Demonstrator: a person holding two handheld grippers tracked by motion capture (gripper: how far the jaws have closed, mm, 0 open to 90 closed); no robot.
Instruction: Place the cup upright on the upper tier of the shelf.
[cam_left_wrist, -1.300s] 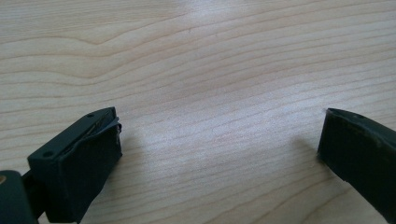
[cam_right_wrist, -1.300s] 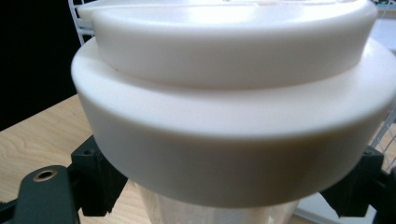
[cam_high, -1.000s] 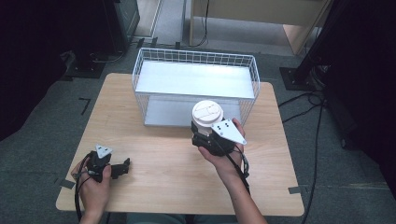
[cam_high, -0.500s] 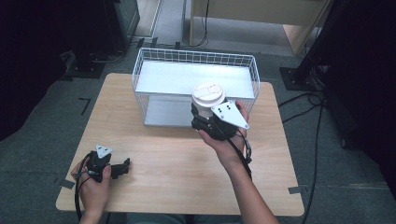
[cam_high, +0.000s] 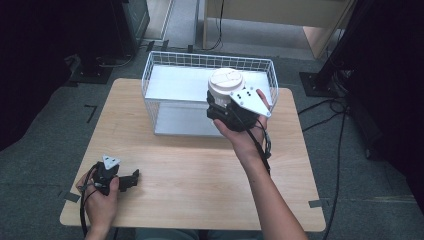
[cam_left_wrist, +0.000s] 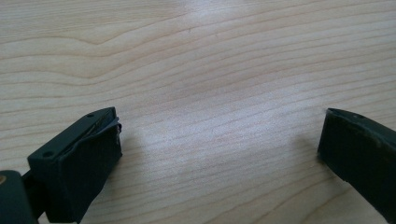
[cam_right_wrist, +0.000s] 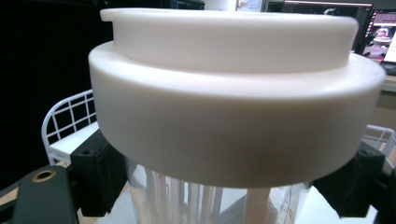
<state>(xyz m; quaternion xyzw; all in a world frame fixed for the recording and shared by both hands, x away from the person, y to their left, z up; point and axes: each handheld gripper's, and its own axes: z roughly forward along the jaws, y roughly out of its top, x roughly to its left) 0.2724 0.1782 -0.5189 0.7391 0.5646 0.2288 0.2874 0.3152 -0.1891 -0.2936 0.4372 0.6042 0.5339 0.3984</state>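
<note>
Right gripper (cam_high: 226, 104): it is held up in the air over the front wall of the wire basket, near the basket's right half. Its jaws pinch a clear plastic container just under the lid, one black jaw on each side, as the right gripper view shows.
Container (cam_right_wrist: 205, 200): a transparent jar with a wide white lid (cam_high: 226, 81); it stands upright in the grip. In the right gripper view thin white sticks can be seen inside through the clear wall; what they are exactly, I cannot tell.
Position of the container: in the high view it appears over the right part of the basket, close to the front wall, and it does not rest on the table.
Wire basket (cam_high: 165, 62): white, rectangular, with a pale flat bottom; it stands at the far edge of the table, about in the middle of this edge.
Left gripper (cam_high: 131, 178): it lies low near the front left corner of the table, in the person's left hand (cam_high: 100, 202). Its jaws are spread wide and there is only bare wood between them.
Table (cam_high: 190, 175): light wood, with rounded corners.
</note>
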